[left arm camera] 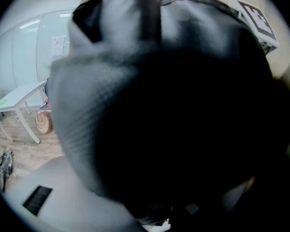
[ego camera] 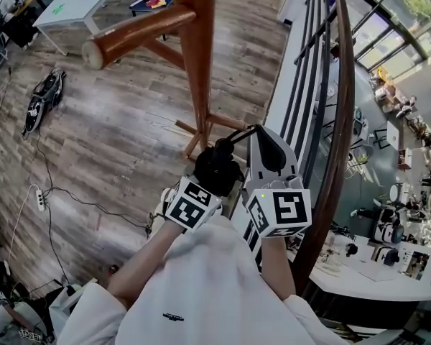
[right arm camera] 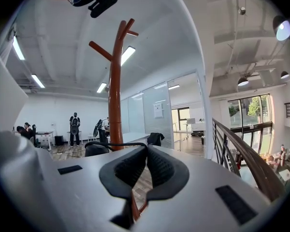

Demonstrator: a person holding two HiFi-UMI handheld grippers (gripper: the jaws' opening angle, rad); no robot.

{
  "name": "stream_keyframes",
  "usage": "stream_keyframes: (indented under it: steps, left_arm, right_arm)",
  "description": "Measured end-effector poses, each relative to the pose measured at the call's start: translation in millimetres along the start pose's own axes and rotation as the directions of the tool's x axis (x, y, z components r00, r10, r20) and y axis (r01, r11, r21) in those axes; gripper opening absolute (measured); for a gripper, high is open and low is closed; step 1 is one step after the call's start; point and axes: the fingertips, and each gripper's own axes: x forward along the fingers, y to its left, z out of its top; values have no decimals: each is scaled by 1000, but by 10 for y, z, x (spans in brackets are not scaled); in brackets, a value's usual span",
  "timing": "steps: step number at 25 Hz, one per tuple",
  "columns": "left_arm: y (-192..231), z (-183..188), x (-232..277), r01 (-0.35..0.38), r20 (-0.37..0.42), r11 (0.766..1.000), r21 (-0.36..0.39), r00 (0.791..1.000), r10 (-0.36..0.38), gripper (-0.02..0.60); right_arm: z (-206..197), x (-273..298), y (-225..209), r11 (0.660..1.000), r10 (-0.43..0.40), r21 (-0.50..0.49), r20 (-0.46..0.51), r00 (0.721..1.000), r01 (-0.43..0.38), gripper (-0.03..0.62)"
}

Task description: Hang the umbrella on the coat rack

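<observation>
The folded black umbrella [ego camera: 217,169] sits in front of my left gripper [ego camera: 214,175], whose jaws stand wide around its bundled body. In the left gripper view the dark umbrella fabric [left arm camera: 183,129] fills nearly everything; one grey finger [left arm camera: 41,195] shows at the lower left. A thin black strap loop [ego camera: 238,131] runs from the umbrella to my right gripper [ego camera: 260,139], which is shut on it. In the right gripper view the pads meet on the strap [right arm camera: 117,144] at the right gripper's tips [right arm camera: 145,150]. The wooden coat rack [ego camera: 198,63] rises just ahead, with a thick peg [ego camera: 129,36] towards the left.
A curved wooden handrail with dark bars [ego camera: 339,121] runs close on the right. A white table [ego camera: 79,2], a device on the floor [ego camera: 43,99] and a power strip with cable [ego camera: 39,198] lie to the left. People [right arm camera: 75,124] stand far off behind the rack's pole [right arm camera: 115,95].
</observation>
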Motion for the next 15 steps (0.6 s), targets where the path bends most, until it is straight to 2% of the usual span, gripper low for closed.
stream_keyframes:
  steps: [15]
  left_arm:
    - [107, 52, 54, -13, 27, 999, -45, 1000, 14, 284]
  right_arm:
    - [189, 220, 59, 999, 38, -34, 10, 999, -38, 37]
